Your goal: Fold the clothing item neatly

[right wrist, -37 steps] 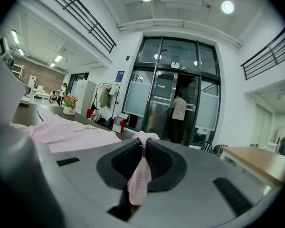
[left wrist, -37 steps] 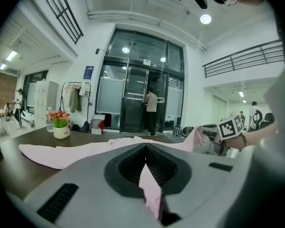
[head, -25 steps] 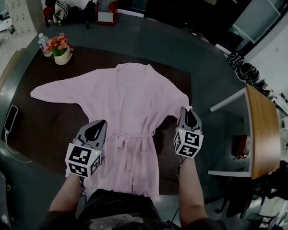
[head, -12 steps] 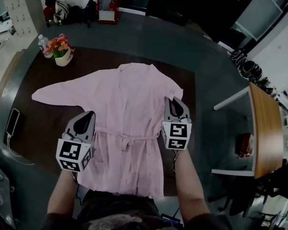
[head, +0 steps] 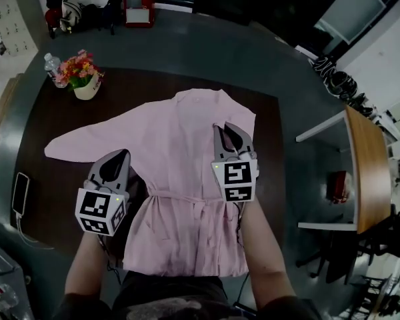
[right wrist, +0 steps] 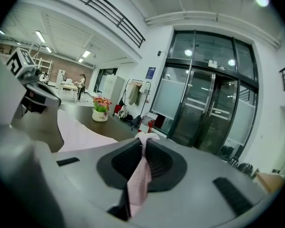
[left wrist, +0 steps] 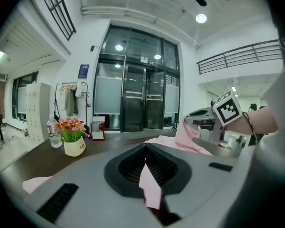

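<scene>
Head view: robe (head: pixel 180 139) on dark tbl (head: pixel 53 182)

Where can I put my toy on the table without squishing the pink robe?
Bare table lies on the near side of the robe's long sleeve, between the phone and the left gripper. Another bare strip runs right of the robe. The flower pot corner is crowded.

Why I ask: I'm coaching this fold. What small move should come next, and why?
Probably draw the right hand-held gripper across to the robe's middle and lay its pinched edge flat. It and the left hand-held gripper are shut on pink fabric; the right side is lifted inward, while the left sleeve lies spread on the table.
</scene>
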The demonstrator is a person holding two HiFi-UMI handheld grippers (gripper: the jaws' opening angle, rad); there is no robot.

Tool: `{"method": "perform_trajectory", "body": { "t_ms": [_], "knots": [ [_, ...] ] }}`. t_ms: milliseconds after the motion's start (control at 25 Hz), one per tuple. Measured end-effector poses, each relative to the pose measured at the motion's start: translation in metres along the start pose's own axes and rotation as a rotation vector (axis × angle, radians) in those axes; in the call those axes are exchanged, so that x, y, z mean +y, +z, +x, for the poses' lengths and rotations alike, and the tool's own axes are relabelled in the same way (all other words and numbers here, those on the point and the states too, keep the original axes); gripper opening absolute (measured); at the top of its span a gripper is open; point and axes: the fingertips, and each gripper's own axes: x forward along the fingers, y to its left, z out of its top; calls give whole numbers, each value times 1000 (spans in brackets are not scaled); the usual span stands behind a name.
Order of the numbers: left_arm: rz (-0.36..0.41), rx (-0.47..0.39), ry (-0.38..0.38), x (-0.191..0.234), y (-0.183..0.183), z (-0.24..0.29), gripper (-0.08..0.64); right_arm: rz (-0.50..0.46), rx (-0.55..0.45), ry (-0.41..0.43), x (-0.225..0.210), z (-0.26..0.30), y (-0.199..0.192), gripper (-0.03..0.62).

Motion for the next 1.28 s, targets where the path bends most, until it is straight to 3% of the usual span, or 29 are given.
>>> {"method": "perform_trajectory", "body": {
  "t_ms": [240, 560, 840, 920, 1000, 1120, 1200, 1280],
  "knots": [
    [-27, 30, 6, 38, -17, 2, 8, -69, 59, 75, 62, 43, 8, 12],
    [-60, 74, -7, 61, -44, 4, 8, -153, 242, 198, 149, 100, -41, 14],
    [-69, 102, -17, 71, -61, 6, 8, -238, 370, 311, 199, 114, -88, 23],
    [-81, 110, -15, 75, -65, 7, 8, -236, 375, 368, 212, 112, -91, 34],
    [-89, 116, -14, 78, -69, 8, 8, -231, 364, 444, 227, 106, -89, 108],
    [-86, 119, -12, 79, -71, 10, 8, -232, 325, 525, 246, 91, -77, 117],
    [-78, 121, -13, 79, -70, 13, 8, -192, 286, 532, 247, 78, -65, 117],
    [-75, 120, -16, 78, -70, 16, 8, -118, 251, 476, 231, 67, -56, 117]
  ]
}}
